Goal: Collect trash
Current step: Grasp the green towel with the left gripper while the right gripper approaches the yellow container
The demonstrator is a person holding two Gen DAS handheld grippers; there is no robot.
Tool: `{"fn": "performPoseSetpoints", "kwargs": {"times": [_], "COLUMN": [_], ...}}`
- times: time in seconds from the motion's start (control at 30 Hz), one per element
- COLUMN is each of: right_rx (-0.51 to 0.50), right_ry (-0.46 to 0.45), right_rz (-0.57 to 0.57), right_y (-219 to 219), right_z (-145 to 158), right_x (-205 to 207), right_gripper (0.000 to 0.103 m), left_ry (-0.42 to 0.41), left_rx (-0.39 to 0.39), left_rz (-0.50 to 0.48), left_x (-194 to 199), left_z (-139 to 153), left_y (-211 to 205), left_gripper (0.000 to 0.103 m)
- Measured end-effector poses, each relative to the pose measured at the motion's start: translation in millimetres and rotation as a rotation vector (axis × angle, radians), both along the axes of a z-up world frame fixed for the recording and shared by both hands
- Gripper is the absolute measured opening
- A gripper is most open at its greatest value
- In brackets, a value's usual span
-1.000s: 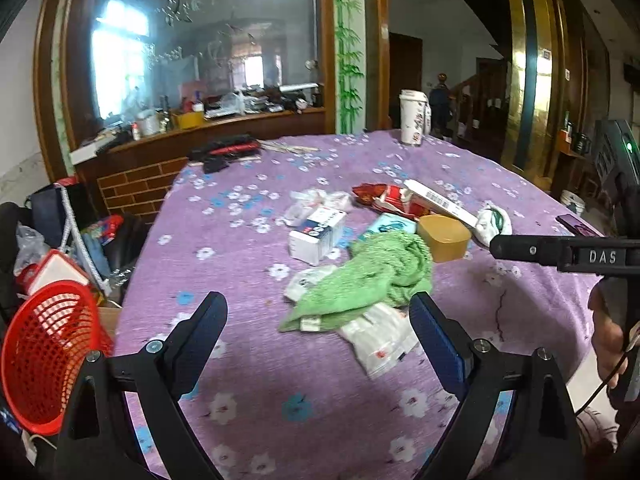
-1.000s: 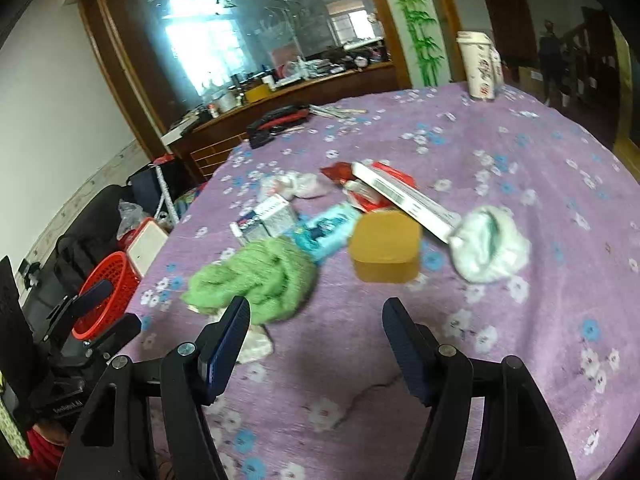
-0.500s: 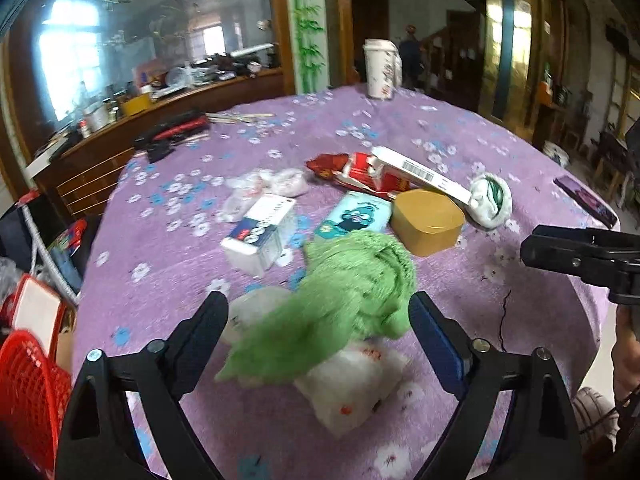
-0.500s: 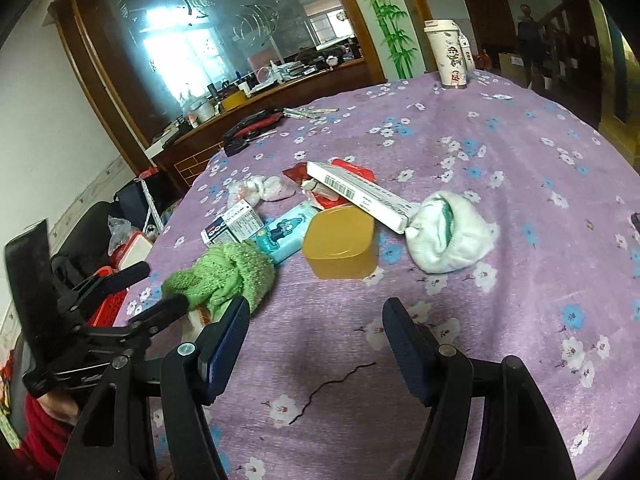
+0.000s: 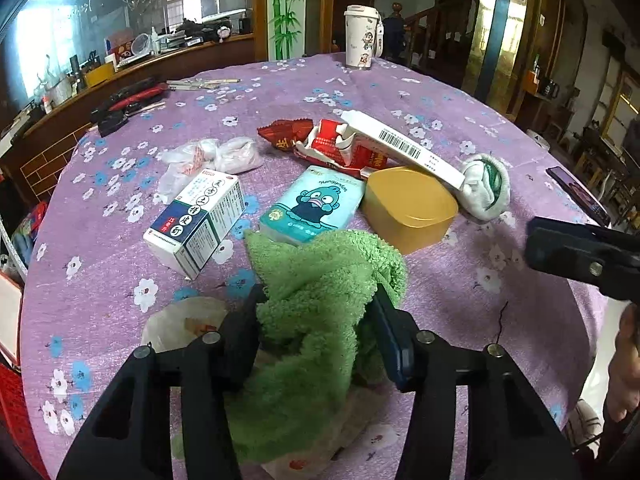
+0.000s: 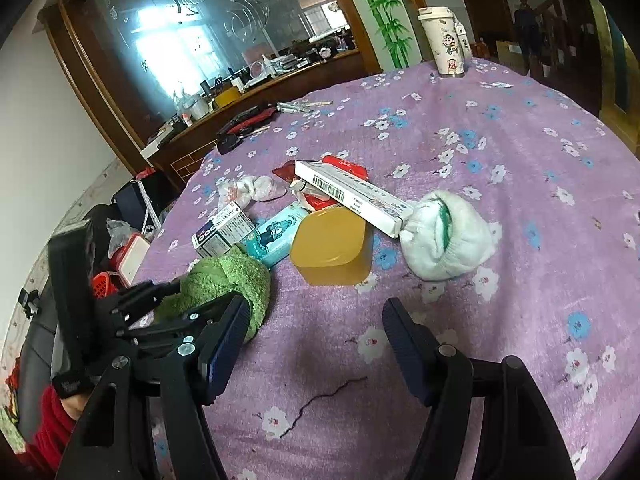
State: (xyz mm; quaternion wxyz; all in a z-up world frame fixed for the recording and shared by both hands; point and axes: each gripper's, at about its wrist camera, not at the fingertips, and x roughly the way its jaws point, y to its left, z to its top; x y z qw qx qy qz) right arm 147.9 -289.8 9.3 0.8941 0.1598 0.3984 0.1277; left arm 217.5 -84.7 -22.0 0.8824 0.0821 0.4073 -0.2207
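Table (image 5: 440, 92), round, purple flowered cloth — holds the whole lot in a loose heap toward the near edge.

Left gripper (image 5: 316, 320): jaws closing on the green towel (image 5: 320, 280), whose bunched pile fills the gap, the pads against its folds on both sides. It is taken at the near end, probably because that is the thickest, most grippable fold. The towel lies over crumpled white wrappers (image 5: 180, 324) at the near edge, so lifting it would uncover them.

Right gripper (image 6: 312, 344): jaws spread, nothing between them, hovering over bare cloth near the table's edge — apparently waiting its turn.

Trash, centre of table: medicine box (image 5: 196, 220) on its side; tissue pack (image 5: 316, 204) touching the towel's far end; yellow tub (image 5: 408, 208), mouth down; long white carton (image 5: 400, 148) propped on the tub, one end against a white-and-green sock (image 5: 484, 188); torn red wrapper (image 5: 328, 144) under the carton; knotted plastic bag (image 5: 216, 156) behind the medicine box.

Far edge: lidded tumbler (image 5: 362, 36), upright, well apart from the heap — likely not trash.

Red basket (image 6: 104, 282), on the floor off the table's left edge: probable destination.
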Motion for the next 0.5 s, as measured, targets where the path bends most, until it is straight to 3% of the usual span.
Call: {"fn": "performPoseSetpoints", "kwargs": {"times": [0.13, 0.3, 0.5], "right_rx": [-0.037, -0.125, -0.237], "right_ry": [0.023, 0.026, 0.031], "right_rz": [-0.001, 0.001, 0.005], "right_y": [7.3, 22.6, 43.1], "right_z": [-3.6, -9.7, -19.9], "right_x": [16.1, 34.9, 58.1], "right_gripper": [0.073, 0.079, 0.083], "left_ry": [-0.013, -0.08, -0.198], "left_rx": [-0.043, -0.13, -0.169], "left_rz": [0.014, 0.063, 0.154], "left_x": [-7.0, -24.8, -47.3], "left_z": [2.4, 17.7, 30.6], "left_y": [6.4, 27.6, 55.2], "left_gripper": [0.038, 0.037, 0.037]}}
